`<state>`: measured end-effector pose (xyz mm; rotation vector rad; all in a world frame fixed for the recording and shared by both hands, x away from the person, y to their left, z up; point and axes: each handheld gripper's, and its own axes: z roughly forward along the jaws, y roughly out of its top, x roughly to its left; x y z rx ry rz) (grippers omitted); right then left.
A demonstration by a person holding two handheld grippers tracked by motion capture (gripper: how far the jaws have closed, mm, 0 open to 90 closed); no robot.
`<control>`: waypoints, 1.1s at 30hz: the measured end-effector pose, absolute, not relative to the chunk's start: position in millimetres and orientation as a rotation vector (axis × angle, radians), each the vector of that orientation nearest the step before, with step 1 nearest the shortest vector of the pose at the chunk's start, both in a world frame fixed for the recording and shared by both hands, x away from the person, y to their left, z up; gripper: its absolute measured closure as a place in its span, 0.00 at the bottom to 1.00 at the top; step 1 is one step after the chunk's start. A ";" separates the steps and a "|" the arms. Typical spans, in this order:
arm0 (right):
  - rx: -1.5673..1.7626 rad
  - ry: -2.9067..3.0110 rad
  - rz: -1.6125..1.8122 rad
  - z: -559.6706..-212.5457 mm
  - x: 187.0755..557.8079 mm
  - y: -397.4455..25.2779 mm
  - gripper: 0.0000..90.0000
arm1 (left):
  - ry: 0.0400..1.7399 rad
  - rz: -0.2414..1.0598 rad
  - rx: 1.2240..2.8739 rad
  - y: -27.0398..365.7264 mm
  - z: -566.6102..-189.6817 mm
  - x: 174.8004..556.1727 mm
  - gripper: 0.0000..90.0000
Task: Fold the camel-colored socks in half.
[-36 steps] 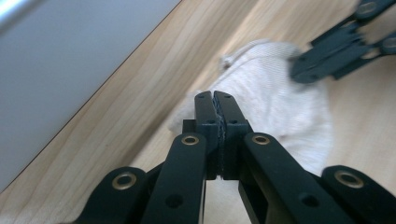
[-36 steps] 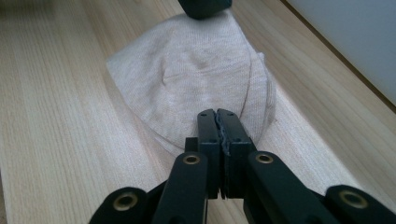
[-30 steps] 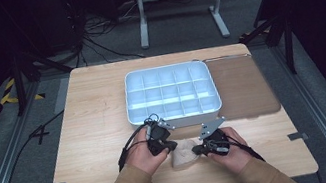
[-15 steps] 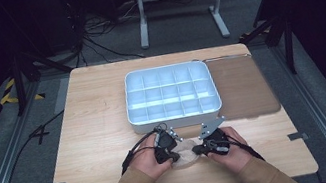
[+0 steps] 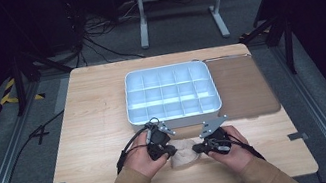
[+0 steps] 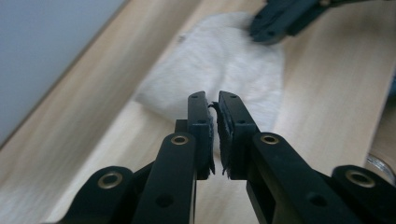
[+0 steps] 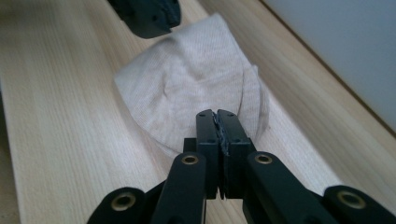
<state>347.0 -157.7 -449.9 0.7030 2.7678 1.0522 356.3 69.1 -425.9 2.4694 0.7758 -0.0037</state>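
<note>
Left tongs (image 5: 170, 150) and right tongs (image 5: 197, 148) meet a beige cloth (image 5: 185, 151) on the tabletop (image 5: 92, 134), near a compartment tray (image 5: 170, 92).

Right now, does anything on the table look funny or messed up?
Only a little. The cream cloth between the left tool and the right tool lies bunched and wrinkled near the table's front edge, not flat. The white divided tray sits straight, and its compartments look bare. Nothing looks spilled or broken.
</note>
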 end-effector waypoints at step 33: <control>0.678 2.795 1.039 -457.9 354.5 -132.6 1.00 | 0.911 0.022 2.476 81.5 -450.7 357.3 0.95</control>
